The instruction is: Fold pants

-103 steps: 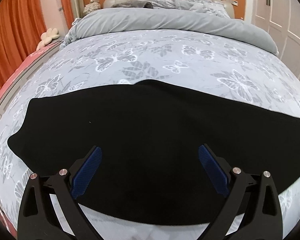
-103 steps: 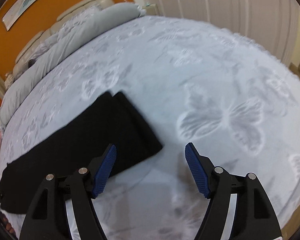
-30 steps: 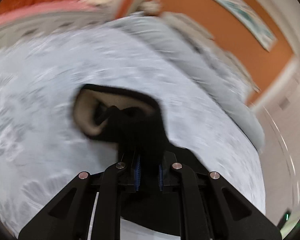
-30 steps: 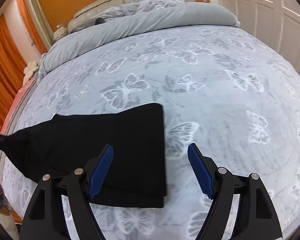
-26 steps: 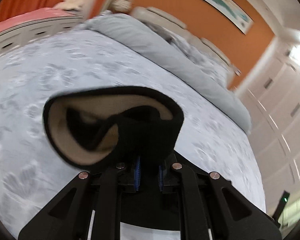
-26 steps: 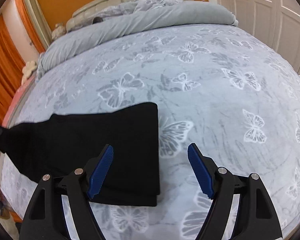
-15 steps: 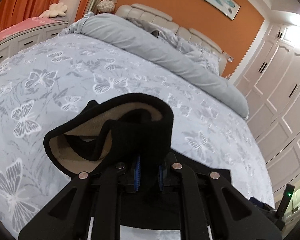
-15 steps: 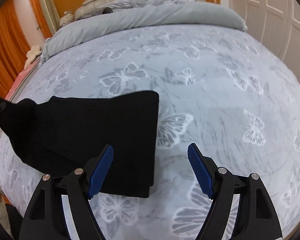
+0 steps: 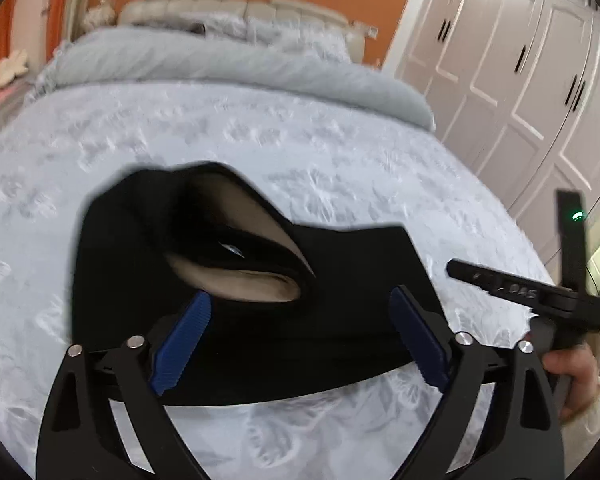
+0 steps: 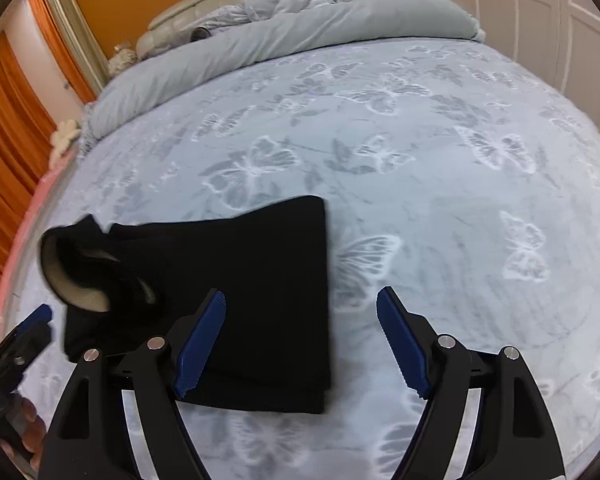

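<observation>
Okay, my left gripper [image 9: 300,338] and right gripper [image 10: 300,342] both hang with fingers spread wide, holding nothing. The black pants [image 10: 236,280] lie folded on the butterfly bedspread [image 10: 440,168], waistband gaping pale; rolled duvet [image 10: 308,36] and wardrobe doors [image 9: 520,60] beyond.

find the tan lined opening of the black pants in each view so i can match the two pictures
Left wrist: the tan-lined opening sits just left of centre, right above the open left gripper.
Right wrist: the same opening lies at the far left edge, on the left end of the black pants.
Shared landmark: the rolled grey duvet across the head of the bed.
</observation>
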`<move>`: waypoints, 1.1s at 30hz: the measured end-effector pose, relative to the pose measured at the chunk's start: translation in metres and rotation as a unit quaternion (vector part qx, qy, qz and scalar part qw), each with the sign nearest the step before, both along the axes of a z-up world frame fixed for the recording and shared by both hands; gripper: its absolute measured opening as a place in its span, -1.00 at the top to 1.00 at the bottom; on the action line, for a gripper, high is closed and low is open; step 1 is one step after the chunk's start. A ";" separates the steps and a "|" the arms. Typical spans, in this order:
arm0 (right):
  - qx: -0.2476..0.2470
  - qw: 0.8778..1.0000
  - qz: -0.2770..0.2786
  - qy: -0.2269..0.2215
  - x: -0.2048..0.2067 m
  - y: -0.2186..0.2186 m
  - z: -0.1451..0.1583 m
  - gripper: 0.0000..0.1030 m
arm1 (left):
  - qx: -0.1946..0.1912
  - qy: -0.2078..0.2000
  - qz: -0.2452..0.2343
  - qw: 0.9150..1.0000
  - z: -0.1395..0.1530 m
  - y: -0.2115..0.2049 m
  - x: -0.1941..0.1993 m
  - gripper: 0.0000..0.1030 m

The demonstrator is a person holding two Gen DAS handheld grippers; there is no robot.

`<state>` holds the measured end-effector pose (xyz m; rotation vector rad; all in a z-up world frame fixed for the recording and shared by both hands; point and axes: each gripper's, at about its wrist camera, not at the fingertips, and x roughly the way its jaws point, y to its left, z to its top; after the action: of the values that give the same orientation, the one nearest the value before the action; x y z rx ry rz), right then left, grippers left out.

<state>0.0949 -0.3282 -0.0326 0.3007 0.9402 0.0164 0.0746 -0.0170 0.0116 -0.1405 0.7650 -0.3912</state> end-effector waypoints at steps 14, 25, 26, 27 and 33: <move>0.049 0.988 0.146 0.031 0.069 0.146 -0.052 -0.67 | 0.033 0.012 0.218 0.975 -0.001 0.165 0.009 -0.90; 0.277 0.952 0.130 -0.016 0.056 0.117 0.014 0.76 | 0.030 0.011 0.213 0.976 0.000 0.192 -0.002 -0.90; 0.274 0.954 0.117 -0.019 0.050 0.104 0.019 0.76 | 0.023 0.012 0.210 0.977 0.000 0.191 -0.002 -0.90; 0.248 0.965 0.087 -0.022 0.040 0.083 0.018 0.76 | 0.018 0.014 0.205 0.978 0.000 0.189 -0.001 -0.90; 0.110 0.990 0.002 0.084 0.037 0.024 -0.051 0.51 | 0.018 0.045 0.168 0.985 -0.015 0.153 0.010 -0.90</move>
<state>0.1323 -0.3045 -0.0833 0.5111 1.1081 0.1006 0.0847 0.1362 -0.0036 -0.2510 0.8201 -0.0519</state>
